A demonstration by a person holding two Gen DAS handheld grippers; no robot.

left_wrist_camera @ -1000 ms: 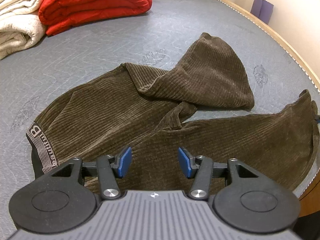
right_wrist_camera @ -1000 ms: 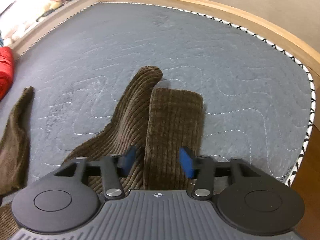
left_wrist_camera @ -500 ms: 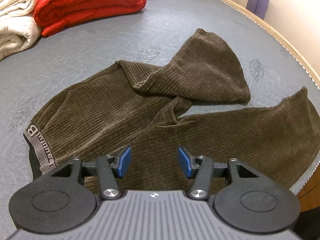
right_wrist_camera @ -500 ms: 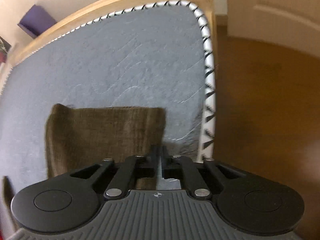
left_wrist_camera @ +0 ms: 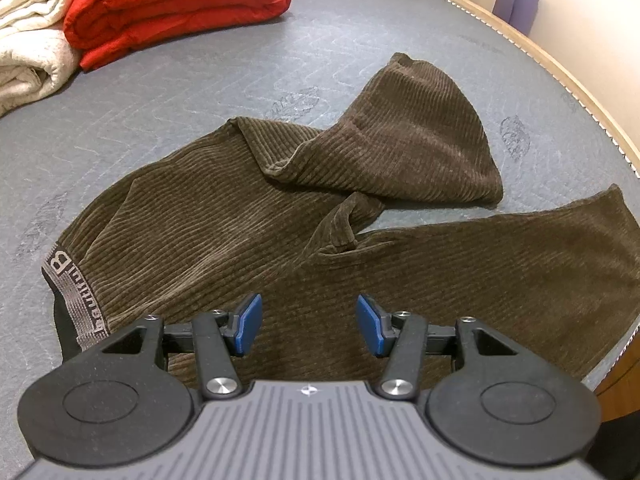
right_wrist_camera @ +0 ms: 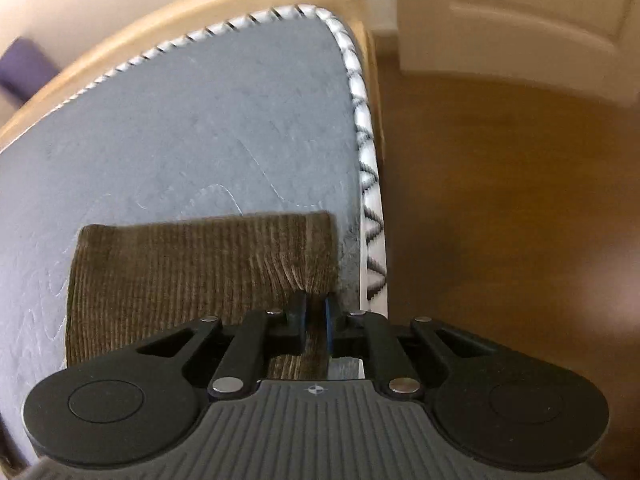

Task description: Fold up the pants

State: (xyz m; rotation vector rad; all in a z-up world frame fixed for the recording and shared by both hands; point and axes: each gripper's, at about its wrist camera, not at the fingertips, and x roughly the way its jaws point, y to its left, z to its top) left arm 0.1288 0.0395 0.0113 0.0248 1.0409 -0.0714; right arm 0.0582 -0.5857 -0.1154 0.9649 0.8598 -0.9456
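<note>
Pants (left_wrist_camera: 248,224) lie sprawled, unfolded; left gripper (left_wrist_camera: 308,324) hovers half open and empty, right gripper (right_wrist_camera: 316,320) is closing, pinching near-right hem corner.

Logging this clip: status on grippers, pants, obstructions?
Left gripper open above pants. Right gripper jaws closing on leg cuff near mattress edge. Nothing in the way.

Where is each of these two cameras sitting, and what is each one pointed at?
Left wrist: sits on the left gripper, looks steeply down at the brown pants spread on the grey mattress; its blue pads stand apart.
Right wrist: sits on the right gripper, faces the mattress corner and wooden floor; its jaws are closing on a pant-leg end.
Shared: the pants and mattress.
</note>
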